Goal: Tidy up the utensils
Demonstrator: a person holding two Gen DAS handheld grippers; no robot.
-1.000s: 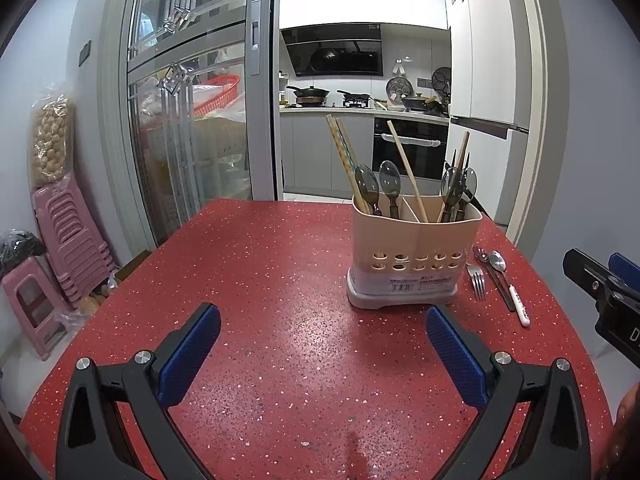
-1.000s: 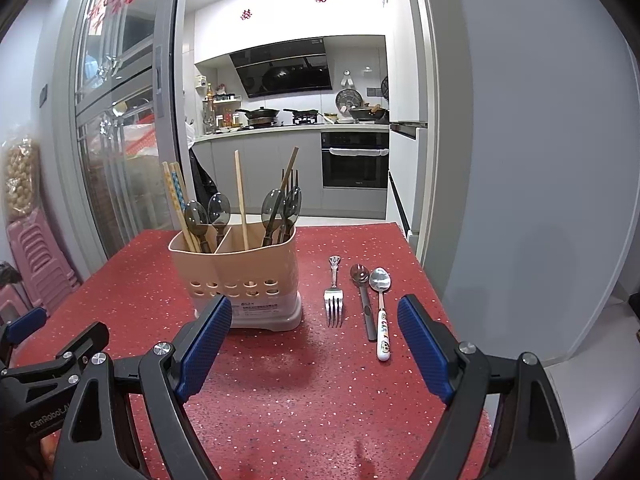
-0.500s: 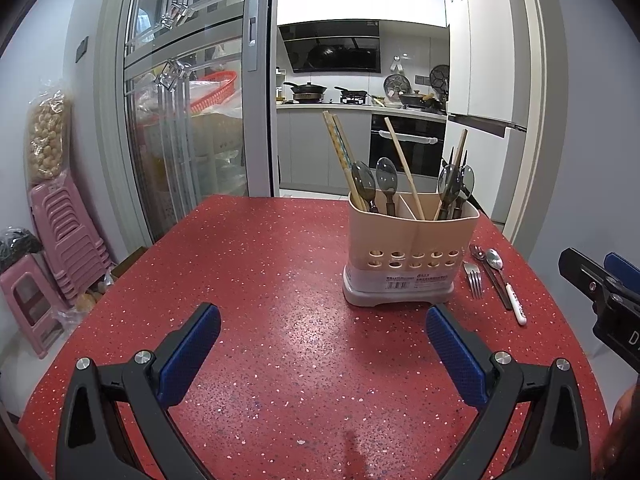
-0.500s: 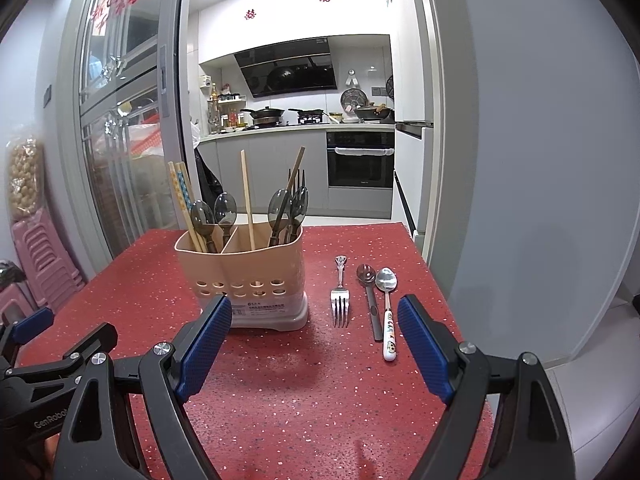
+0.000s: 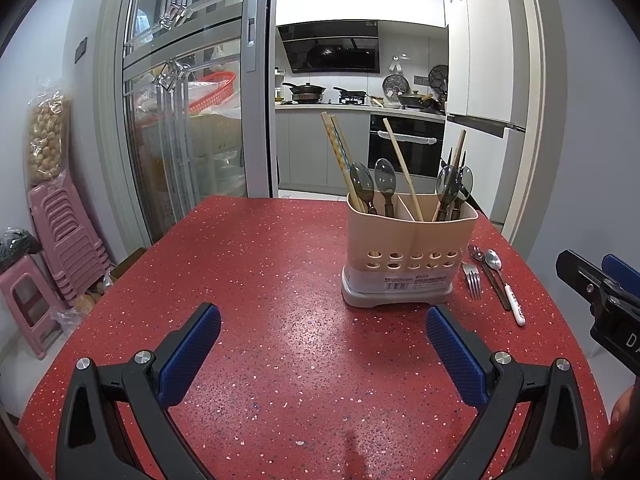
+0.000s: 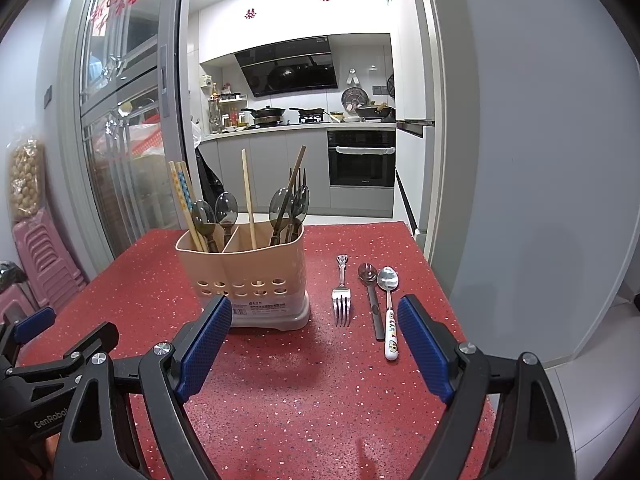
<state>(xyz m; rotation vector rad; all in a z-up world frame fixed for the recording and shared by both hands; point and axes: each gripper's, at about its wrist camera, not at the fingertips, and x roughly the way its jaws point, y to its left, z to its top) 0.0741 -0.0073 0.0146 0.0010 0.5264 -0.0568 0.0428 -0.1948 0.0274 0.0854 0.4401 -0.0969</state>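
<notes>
Now, with both sets of jaws spread wide and empty: bring right gripper (image 6: 314, 344) down over fork (image 6: 341, 294), just right of beige utensil caddy (image 6: 244, 276); pinch along the handle, lift clear of dark-handled spoon (image 6: 371, 300) and white-handled spoon (image 6: 389, 308). Keep left gripper (image 5: 322, 350) near on red table (image 5: 260, 280), ready to steady caddy.

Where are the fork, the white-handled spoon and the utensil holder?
fork (image 6: 341, 295), right wrist view, neck above the tines.
white-handled spoon (image 6: 391, 332), right wrist view, white handle.
utensil holder (image 6: 248, 268), right wrist view, front wall.
</notes>
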